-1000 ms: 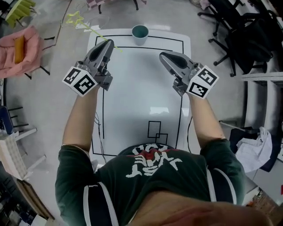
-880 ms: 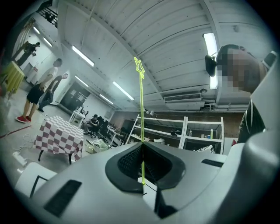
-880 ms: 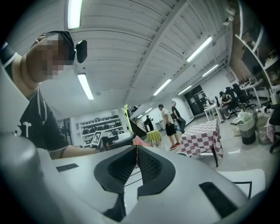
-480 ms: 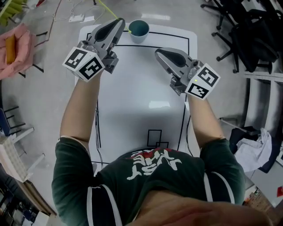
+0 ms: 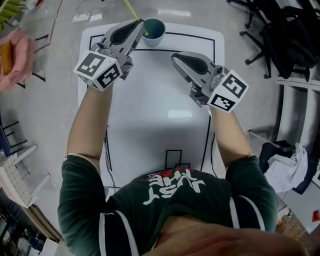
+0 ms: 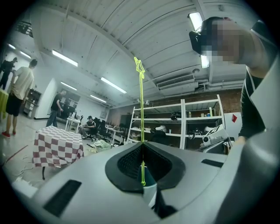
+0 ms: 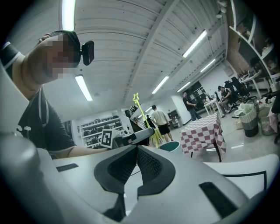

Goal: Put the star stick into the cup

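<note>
My left gripper is shut on the thin yellow-green star stick, right beside the teal cup at the table's far edge. The stick's lower end hangs at the cup's left rim. In the left gripper view the star stick runs straight up from between the closed pads, with its star at the top, and the cup shows just under the stick's tip. My right gripper is shut and empty, hovering over the white table. In the right gripper view, the cup and the star stick stand beyond the closed right gripper.
Black office chairs stand to the right of the table. A pink cloth-covered object is at the left. A table with a checked cloth, shelving and several people fill the room behind.
My left gripper has carried the star stick forward and to the right, from the table's left corner to the cup's rim. The right gripper has barely moved.
</note>
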Motion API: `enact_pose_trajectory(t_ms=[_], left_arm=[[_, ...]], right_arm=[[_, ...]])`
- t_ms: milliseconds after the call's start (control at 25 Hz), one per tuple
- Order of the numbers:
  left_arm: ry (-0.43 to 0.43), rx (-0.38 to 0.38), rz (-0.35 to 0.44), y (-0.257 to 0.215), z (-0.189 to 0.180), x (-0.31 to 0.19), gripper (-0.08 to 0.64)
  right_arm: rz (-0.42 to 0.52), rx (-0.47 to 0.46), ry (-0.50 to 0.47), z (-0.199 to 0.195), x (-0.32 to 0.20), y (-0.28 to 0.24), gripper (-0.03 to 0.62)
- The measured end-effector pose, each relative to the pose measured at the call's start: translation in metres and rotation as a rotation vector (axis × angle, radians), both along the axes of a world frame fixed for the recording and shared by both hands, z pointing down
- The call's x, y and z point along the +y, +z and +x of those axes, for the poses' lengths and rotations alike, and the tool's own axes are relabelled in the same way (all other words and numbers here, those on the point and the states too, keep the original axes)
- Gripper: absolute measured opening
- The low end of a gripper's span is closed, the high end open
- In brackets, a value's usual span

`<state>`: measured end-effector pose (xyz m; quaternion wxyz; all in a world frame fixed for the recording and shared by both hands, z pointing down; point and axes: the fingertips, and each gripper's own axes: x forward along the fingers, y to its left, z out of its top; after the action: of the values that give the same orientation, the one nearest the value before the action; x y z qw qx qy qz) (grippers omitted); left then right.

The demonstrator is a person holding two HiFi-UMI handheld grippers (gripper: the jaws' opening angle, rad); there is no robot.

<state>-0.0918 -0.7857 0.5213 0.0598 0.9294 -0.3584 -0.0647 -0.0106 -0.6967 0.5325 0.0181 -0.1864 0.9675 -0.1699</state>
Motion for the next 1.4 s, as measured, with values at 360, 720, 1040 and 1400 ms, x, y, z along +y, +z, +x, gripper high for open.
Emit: enact_pose_trajectory(t_ms=[360, 720, 1040, 1400], left_arm=[[0.013, -0.051, 0.016, 0.016, 0.01, -0.001, 0.012], [0.019, -0.122, 0.002, 0.027, 0.021, -0.005, 0.1], [0.024, -0.136, -0.009, 0.033, 0.024, -0.004, 0.106], [0.024, -0.14, -0.007, 0.032, 0.026, -0.004, 0.109]], right_arm=[[-0.021, -0.006, -0.008, 0.002, -0.001, 0.014, 0.035], [-0.029, -0.013, -0.023, 0.0, 0.001, 0.015, 0.035], [-0.038, -0.014, -0.024, 0.001, 0.001, 0.018, 0.034], [-0.041, -0.02, -0.027, 0.001, 0.001, 0.017, 0.035]])
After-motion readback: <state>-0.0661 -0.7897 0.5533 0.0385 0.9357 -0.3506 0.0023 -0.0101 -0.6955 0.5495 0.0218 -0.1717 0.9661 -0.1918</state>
